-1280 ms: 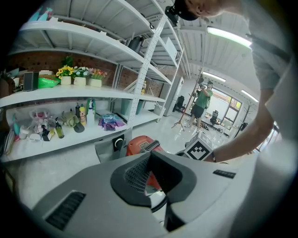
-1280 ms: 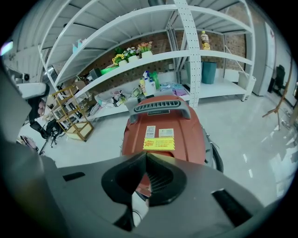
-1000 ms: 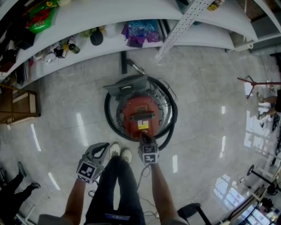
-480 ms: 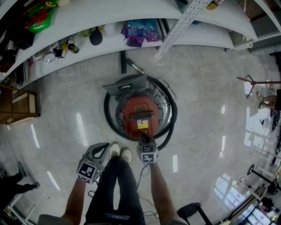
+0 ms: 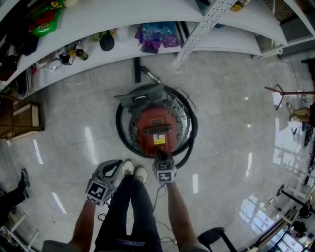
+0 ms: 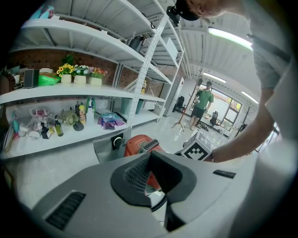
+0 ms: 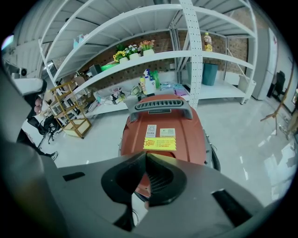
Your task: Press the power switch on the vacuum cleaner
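Right up at the near end of the red vacuum cleaner [image 5: 156, 129] with the right gripper [image 5: 161, 154], fingers shut tight, nothing in them.
Nearest in, beside the shoes [image 5: 135, 171]: left gripper [image 5: 114, 166] held off to the side, fingers closed too and empty. Just ahead, right tips over the cleaner's near edge, below the yellow sticker [image 7: 159, 143]; contact impossible to call. Sitting on the glossy floor [image 5: 221, 123], ringed by a black hose [image 5: 119, 129]. Beyond, white shelves [image 5: 123, 15] with bottles and flowers.

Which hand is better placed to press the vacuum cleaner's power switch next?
Right. The right tongs, shut, sit over the near edge of the vacuum cleaner; the left tongs hang aside, beside the person's shoes, off the machine.
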Available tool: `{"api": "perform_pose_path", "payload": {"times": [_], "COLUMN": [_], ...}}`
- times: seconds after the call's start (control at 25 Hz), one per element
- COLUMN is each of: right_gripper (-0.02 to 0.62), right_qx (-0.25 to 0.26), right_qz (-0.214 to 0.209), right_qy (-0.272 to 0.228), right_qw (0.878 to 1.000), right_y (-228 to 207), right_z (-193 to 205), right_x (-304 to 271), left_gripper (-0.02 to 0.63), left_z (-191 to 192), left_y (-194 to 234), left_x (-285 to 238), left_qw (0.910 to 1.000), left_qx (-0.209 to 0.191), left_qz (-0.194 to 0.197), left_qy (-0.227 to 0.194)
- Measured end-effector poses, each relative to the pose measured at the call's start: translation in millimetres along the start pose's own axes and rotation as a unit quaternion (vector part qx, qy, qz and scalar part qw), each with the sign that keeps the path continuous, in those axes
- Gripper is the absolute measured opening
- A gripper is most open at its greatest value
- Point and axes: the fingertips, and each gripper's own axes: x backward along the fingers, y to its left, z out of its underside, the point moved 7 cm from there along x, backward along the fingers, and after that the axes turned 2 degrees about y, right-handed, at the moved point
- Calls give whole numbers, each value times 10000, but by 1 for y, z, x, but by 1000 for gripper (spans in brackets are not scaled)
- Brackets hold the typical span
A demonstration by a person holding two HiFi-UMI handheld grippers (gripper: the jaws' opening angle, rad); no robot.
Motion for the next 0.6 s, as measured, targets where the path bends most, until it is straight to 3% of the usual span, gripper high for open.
{"api": "perform_pose_path", "payload": {"times": [0.28, 0.48, 0.6], "right_gripper": [12, 12, 12], "right_qx": [82, -438, -328], "right_qz": [84, 26, 50], "right_qy": [-8, -193, -219], "right_qw": [9999, 9989, 9992], "right_y": [2, 3, 2], "right_z": [1, 0, -1], "right_x": [-6, -6, -6], "left_gripper": [8, 8, 8], "left_z": [3, 2, 4], "left_y": [2, 8, 9], "left_x": [0, 3, 4], "left_qw": [10000, 10000, 10000], "left_qx": [13, 15, 19], "left_qz": [-2, -52, -65], "left_qy": [22, 20, 46]}}
